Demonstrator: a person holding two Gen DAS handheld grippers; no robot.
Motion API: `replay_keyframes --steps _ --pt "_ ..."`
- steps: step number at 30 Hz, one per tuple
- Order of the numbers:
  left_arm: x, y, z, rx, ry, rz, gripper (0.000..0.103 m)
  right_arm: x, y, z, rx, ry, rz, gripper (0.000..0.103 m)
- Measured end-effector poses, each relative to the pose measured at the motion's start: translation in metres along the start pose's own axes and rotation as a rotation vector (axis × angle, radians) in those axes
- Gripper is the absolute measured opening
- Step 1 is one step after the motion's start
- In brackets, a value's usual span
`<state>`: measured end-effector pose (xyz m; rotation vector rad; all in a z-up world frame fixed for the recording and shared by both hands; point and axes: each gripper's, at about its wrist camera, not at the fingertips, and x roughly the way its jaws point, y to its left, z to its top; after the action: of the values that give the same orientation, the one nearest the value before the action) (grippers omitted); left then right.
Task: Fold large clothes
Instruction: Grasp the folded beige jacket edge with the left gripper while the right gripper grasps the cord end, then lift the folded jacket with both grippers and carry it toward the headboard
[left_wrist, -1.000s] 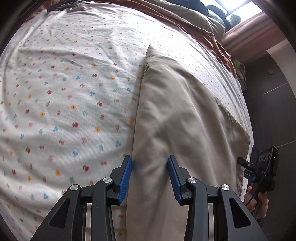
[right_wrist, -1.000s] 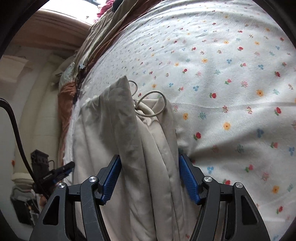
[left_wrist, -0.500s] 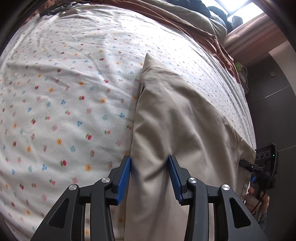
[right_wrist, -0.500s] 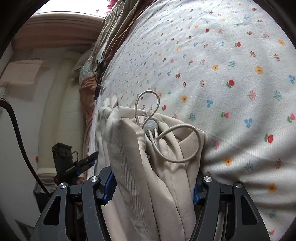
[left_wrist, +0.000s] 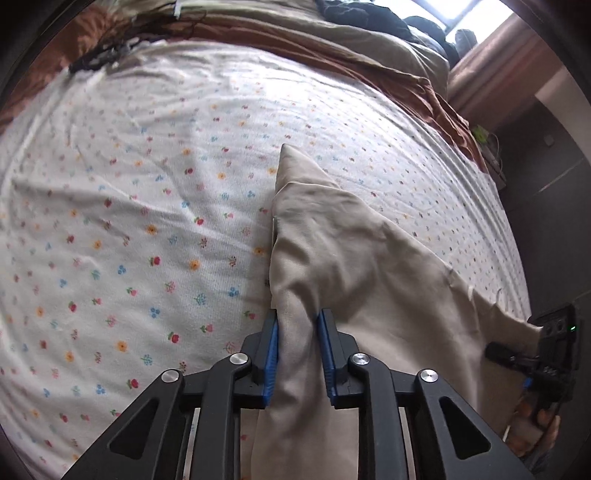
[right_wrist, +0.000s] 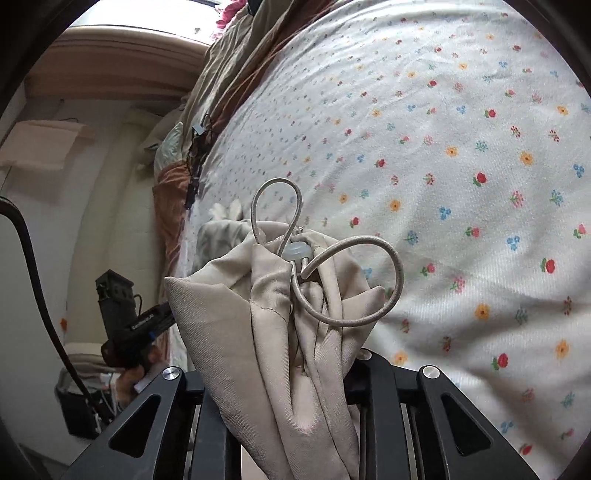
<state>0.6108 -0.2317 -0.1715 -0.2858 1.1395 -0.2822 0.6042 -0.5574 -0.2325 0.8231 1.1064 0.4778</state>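
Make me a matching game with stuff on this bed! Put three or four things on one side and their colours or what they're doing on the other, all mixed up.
Things:
1. beige garment
2. bedsheet
3. drawstring cord
4. gripper pads

Colours or states:
A. blue
B. curled in loops by a pale toggle
C. white with small flowers
D. bunched and pinched at both ends

Pairs: 1-D, 2-C, 3-B, 4-A. The left gripper and the right gripper each pinch the garment.
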Motion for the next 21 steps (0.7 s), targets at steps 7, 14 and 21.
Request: replay_keyframes --steps 7,14,21 --pt "-0.034 -0.003 -0.003 -0.018 -0.062 -0.041 0.003 -0.026 0.060 -0.022 -0.096 -0.047 0.027 0.021" --pt "-0.100 -0.003 -0.019 -0.023 -0.191 -0.130 0.002 -0.059 0.117 -0.061 -0.178 -0.120 0.052 0.020" --pt "-0.171 0.006 -0.042 -0.037 -0.311 -0.184 0.001 -0.104 0.174 -0.109 -0.270 -0.186 0.100 0.020"
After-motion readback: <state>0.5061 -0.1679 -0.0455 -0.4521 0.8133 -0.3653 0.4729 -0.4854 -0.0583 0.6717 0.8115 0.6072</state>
